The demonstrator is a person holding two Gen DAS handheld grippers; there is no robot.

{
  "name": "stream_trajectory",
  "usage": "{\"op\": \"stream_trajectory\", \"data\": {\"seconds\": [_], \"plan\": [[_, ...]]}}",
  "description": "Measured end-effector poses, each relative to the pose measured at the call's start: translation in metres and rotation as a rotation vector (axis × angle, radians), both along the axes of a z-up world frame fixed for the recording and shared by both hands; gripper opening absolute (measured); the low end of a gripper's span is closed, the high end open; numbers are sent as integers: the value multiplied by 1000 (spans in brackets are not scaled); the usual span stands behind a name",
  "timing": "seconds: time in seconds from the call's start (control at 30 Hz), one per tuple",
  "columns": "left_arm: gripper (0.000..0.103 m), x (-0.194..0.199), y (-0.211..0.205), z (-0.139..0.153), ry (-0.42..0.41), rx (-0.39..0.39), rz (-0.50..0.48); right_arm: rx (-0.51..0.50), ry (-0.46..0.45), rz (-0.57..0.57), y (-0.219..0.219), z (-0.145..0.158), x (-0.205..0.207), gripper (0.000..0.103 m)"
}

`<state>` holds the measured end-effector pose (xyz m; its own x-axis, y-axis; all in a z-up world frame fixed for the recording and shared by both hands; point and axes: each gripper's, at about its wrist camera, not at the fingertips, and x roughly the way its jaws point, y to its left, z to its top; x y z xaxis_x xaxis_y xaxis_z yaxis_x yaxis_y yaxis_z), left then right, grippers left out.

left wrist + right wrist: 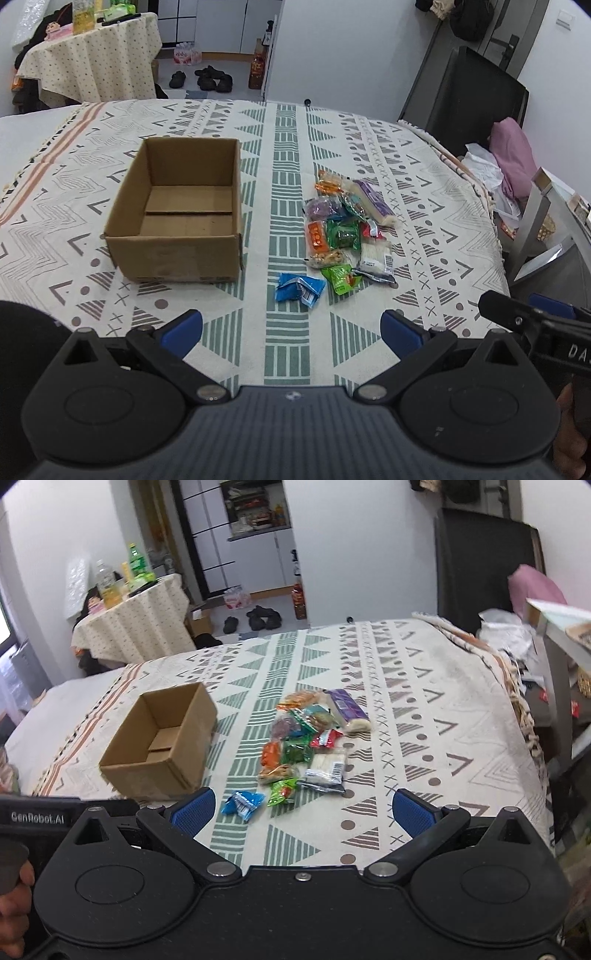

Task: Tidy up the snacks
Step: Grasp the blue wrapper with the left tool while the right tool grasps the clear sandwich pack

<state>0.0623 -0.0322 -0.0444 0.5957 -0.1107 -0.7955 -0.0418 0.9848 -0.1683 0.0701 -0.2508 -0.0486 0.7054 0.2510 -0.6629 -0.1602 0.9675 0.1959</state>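
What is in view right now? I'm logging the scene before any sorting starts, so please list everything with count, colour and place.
cardboard box: one, brown, open and empty, left on the bed cover
snack packets: a loose pile, exact count unclear; orange, purple, green, red, white; right of the box
blue packet: one, nearest packet, apart from the pile's front edge
bed cover: one, cream with green and grey patterns
round table: one, dotted cream cloth, bottles on top, back left
shoes: several, black, on the floor beyond the bed
pink cloth: one, far right beside the bed
left gripper: open, blue pads, holding nothing
right gripper: open, blue pads, holding nothing
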Motion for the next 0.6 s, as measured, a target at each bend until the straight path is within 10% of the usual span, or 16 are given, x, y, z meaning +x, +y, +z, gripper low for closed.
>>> {"op": "stream_trajectory", "data": {"seconds": [0.6], "plan": [[93,73,-22,-64,111,-18,75,100,147,-103,-16,-58,68,95]]}}
